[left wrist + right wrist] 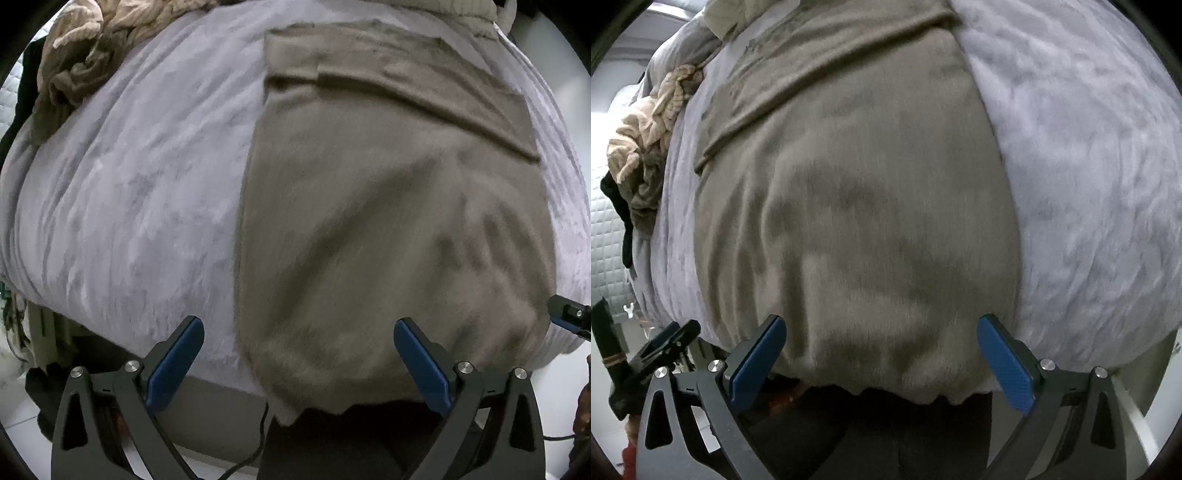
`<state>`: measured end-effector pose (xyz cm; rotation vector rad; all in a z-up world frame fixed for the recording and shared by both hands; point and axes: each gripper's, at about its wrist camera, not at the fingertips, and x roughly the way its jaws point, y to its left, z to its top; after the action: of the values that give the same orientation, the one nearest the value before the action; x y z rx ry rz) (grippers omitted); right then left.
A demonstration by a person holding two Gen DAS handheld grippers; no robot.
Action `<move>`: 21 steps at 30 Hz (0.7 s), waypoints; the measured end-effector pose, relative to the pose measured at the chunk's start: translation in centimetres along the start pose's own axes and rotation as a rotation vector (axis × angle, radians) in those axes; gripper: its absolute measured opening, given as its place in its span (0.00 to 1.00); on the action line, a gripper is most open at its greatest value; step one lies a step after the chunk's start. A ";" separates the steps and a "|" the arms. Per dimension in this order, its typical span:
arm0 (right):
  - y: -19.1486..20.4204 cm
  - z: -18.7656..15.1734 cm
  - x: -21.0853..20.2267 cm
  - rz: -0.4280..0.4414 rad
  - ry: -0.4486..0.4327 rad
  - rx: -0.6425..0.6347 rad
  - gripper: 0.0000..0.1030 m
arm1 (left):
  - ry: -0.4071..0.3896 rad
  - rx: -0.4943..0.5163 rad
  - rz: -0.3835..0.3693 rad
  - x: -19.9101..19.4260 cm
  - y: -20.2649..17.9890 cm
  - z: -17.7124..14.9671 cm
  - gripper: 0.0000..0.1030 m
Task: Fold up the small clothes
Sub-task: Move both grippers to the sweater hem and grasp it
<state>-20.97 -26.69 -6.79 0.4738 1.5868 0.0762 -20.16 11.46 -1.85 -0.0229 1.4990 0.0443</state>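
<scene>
A grey-brown knit garment (388, 206) lies spread lengthwise on a bed, with a flap folded across its far end. Its near hem hangs over the bed's front edge. My left gripper (299, 354) stands open just above that hem, near the garment's left corner, with nothing between its blue pads. In the right wrist view the same garment (857, 206) fills the middle. My right gripper (881, 350) is open too, its fingers straddling the hem's right part. The right gripper's tip (569, 317) shows at the left view's right edge.
The bed wears a pale lilac plush blanket (129, 192). A heap of crumpled beige and tan clothes (77, 62) lies at its far left corner, the same heap of clothes (646, 147) showing in the right wrist view. White floor and a cable (251, 454) lie below the bed's edge.
</scene>
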 end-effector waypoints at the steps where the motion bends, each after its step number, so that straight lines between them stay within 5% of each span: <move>1: -0.1 -0.6 0.1 0.002 -0.002 0.002 1.00 | 0.002 0.001 -0.007 0.2 0.3 -0.8 1.00; 9: -2.3 -6.3 1.3 0.022 -0.003 0.029 1.00 | 0.046 -0.044 -0.082 2.4 3.4 -5.1 1.00; 18: -5.6 -8.2 3.7 0.062 -0.016 0.039 1.00 | 0.050 -0.095 -0.333 5.2 5.3 -6.7 1.00; 21: -6.5 -7.7 4.2 0.050 -0.031 0.026 1.00 | 0.047 -0.064 -0.367 6.1 4.5 -6.3 1.00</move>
<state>-30.10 -29.34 -12.25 0.5327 1.5476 0.0868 -26.21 15.82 -8.30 -0.3514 1.5197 -0.2047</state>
